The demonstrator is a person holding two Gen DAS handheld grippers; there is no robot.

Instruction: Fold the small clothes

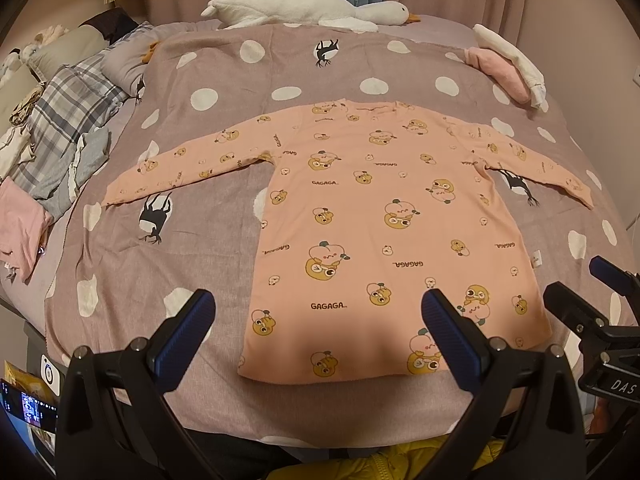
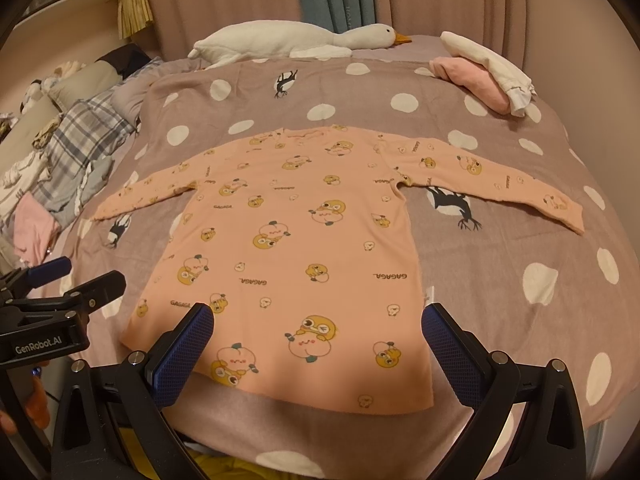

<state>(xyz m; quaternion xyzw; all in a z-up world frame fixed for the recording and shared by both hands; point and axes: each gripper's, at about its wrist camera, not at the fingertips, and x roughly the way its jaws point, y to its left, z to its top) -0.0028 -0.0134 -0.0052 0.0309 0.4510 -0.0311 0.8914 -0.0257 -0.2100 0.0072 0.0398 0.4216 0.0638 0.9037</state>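
In front of you a bed (image 1: 360, 64) covered by a mauve blanket with white dots fills most of both views, and a small peach long-sleeved shirt (image 1: 384, 216) printed with cartoon characters lies flat across its middle, hem toward you, neck away, both sleeves spread out to the sides. A white stuffed goose (image 1: 304, 10) lies along the far edge, a pile of plaid and pale clothes (image 1: 72, 128) sits at the left, and a smaller folded pink and white stack (image 1: 508, 68) rests at the far right corner. Your left gripper (image 1: 318, 322) hovers near the hem with its jaws spread apart and nothing between them; your right gripper (image 2: 318, 328) hovers likewise over the hem's right part, jaws wide and empty. Judging by its flat, limp drape, the shirt is light, thin, soft knit: it should sag and slide on the blanket rather than hold shape, and it is not fragile. Pinch it at edges, where fabric is easiest to lift: a sleeve cuff (image 2: 568, 210) or shoulder seam first, or the hem corners nearest you.
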